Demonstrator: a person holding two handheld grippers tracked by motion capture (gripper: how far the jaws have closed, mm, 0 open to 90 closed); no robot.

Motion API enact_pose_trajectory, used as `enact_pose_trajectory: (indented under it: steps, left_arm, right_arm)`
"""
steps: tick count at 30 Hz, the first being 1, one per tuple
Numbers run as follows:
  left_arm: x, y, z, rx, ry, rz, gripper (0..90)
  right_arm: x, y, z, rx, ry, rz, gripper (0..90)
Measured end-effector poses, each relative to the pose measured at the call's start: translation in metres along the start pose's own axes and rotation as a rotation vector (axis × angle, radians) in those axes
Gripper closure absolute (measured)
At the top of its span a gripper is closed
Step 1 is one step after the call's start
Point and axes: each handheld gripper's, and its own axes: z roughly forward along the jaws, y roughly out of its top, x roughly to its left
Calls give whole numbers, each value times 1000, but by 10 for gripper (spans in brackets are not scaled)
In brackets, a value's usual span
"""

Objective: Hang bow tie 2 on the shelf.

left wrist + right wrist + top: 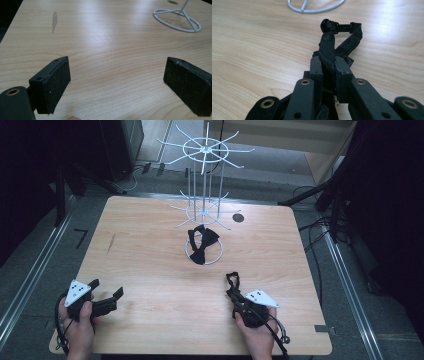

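Note:
My right gripper (234, 292) rests near the table's front right and is shut on a black fabric strap (232, 279). In the right gripper view the strap (327, 47) rises from between the pressed jaws of the gripper (328, 63) and loops over to a small clasp (343, 26). Two black bow ties (202, 244) hang low on a white wire rack (205, 151) at the table's middle back. At the front left, my left gripper (106, 288) is open with nothing in it. Its pads (53, 85) stand wide apart over bare wood.
The rack's round wire base (220, 254) sits on the light wooden table (150, 265) and appears as the base ring (175, 22) in the left gripper view. A dark round spot (238, 217) marks the back right. Dark floor, cables and rails surround the table.

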Motion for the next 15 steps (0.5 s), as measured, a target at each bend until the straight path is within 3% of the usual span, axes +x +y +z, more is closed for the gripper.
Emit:
enact_pose_trajectory:
  steps: [15]
  left_arm:
    - [0, 0, 0, 0, 2, 5, 80]
  right_arm:
    - [0, 22, -20, -114, -15, -28, 806]
